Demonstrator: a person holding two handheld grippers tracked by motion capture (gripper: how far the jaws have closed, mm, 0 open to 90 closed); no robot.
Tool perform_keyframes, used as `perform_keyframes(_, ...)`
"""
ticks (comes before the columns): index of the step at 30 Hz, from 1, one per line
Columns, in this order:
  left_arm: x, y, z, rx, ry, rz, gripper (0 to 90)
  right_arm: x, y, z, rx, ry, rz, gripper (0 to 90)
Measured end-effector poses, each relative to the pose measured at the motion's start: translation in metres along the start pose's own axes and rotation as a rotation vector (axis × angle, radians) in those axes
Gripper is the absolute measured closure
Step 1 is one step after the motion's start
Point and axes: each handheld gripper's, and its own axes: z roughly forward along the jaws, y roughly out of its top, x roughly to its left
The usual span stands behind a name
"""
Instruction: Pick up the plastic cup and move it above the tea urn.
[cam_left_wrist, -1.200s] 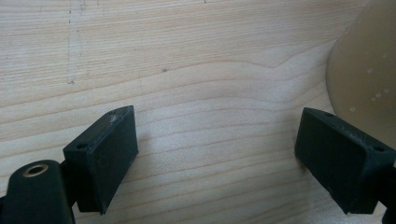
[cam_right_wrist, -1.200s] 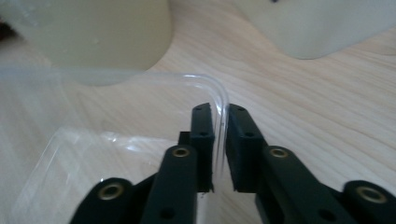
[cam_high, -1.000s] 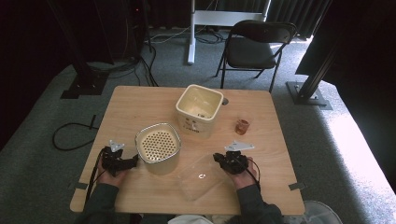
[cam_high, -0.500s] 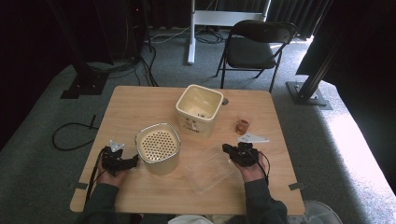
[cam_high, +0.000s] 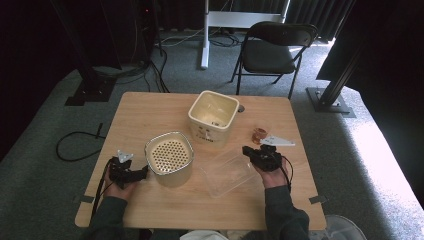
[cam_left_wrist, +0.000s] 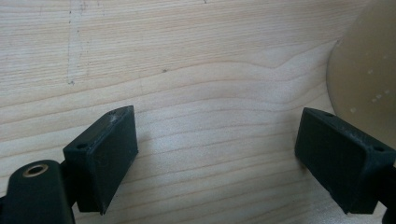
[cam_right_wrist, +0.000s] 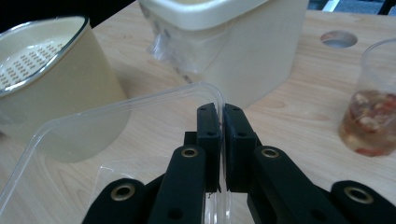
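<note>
Now right gripper (cam_right_wrist: 219, 135) clamped on clear lid's (cam_high: 227, 175) rim, bare table (cam_high: 150, 112) beyond.

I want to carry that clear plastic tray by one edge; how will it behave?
The clear plastic tray looks thin-walled, so probably light and flexible; it may sag or twist. The right claw is shut on just its rim, so the smooth plastic might slip. It is shallow and tilted now, so anything inside would likely slide.

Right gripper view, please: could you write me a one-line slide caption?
Right gripper pinching the rim of a clear plastic lid, before a cream perforated pot and a cream square container.
</note>
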Motion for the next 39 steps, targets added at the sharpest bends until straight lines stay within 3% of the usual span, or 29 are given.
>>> perform_keyframes(17, 0.0, 0.0, 0.0, -0.001, 0.0, -0.002, 13.7, -0.013, 0.026, -0.009, -0.034, -0.016, 0.009, 86.8)
perform_keyframes(39, 0.0, 0.0, 0.0, -0.001, 0.0, 0.001, 13.7, -0.022, 0.077, -0.026, -0.107, -0.042, 0.024, 86.8)
